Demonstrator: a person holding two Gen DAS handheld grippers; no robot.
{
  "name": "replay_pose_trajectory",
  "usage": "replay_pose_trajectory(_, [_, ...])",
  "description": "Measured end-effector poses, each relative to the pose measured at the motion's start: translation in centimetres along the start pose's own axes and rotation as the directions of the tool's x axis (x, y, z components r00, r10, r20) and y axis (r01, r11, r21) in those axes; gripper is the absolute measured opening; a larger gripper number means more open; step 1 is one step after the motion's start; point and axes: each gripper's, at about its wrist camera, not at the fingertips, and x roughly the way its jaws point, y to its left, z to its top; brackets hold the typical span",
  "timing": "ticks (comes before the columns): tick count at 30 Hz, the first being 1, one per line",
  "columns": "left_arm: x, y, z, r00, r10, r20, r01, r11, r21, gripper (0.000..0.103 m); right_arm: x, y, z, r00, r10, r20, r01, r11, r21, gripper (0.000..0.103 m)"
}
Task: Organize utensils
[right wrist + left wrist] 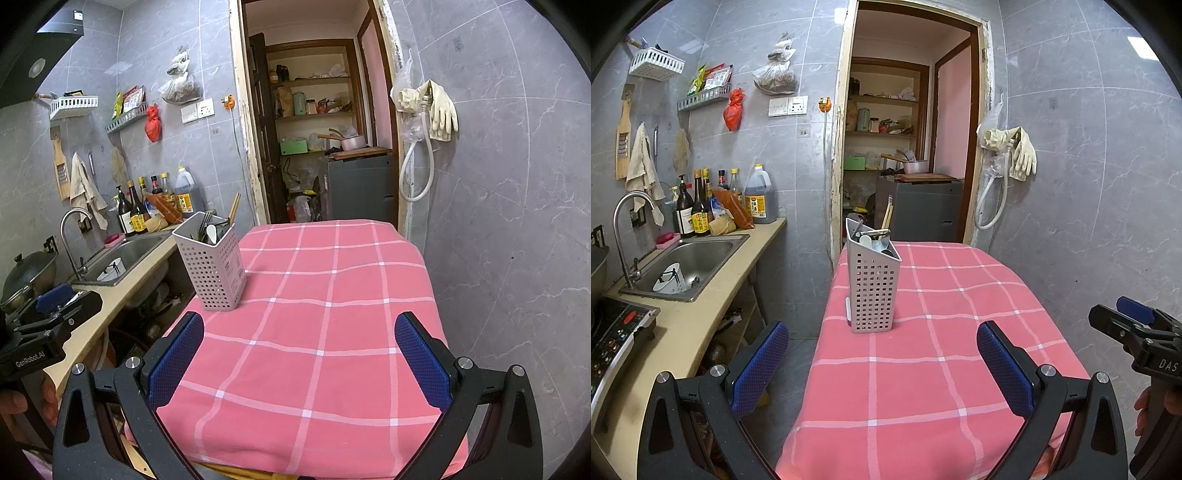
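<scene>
We hold both grippers back from the near edge of the desk (332, 314), and neither carries anything: the left gripper (882, 363) has its blue textured pads spread wide, and the right gripper (299, 360) stands just as wide apart and empty. The task's thing, a pale grey perforated plastic utensil holder (873, 291), stands upright near the left edge of the desk, toward its far end, on a pink cloth (942, 369) with white check lines. Utensils (210, 230) already poke from its top; we make out a white spoon-like shape, dark metal handles and wooden chopsticks, though not clearly. No loose utensil lies on the cloth, so we judge the sorting is either finished or not yet begun. Any next reach calls for advancing well forward to the holder's rigid, boxy walls.
</scene>
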Motion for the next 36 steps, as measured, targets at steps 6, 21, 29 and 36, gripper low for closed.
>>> replay_pose_trajectory(6, [0.06, 0.01, 0.1, 1.0, -0.001, 0.0, 0.001, 1.0, 0.0, 0.103, -0.01, 0.04, 0.09, 1.0, 0.0, 0.0, 0.0, 1.0, 0.001, 0.102])
replay_pose_trajectory(21, [0.03, 0.1, 0.05, 1.0, 0.001, -0.002, -0.001, 1.0, 0.001, 0.103, -0.03, 0.06, 0.11, 1.0, 0.0, -0.003, 0.0, 1.0, 0.001, 0.102])
replay_pose_trajectory(29, [-0.01, 0.19, 0.01, 1.0, -0.001, -0.001, 0.001, 1.0, 0.0, 0.103, -0.01, 0.02, 0.19, 1.0, 0.0, -0.004, 0.0, 1.0, 0.0, 0.102])
replay_pose_trajectory(36, [-0.03, 0.09, 0.06, 1.0, 0.0, -0.002, 0.0, 1.0, 0.002, 0.103, 0.03, -0.06, 0.3, 1.0, 0.0, -0.004, 0.0, 1.0, 0.0, 0.102])
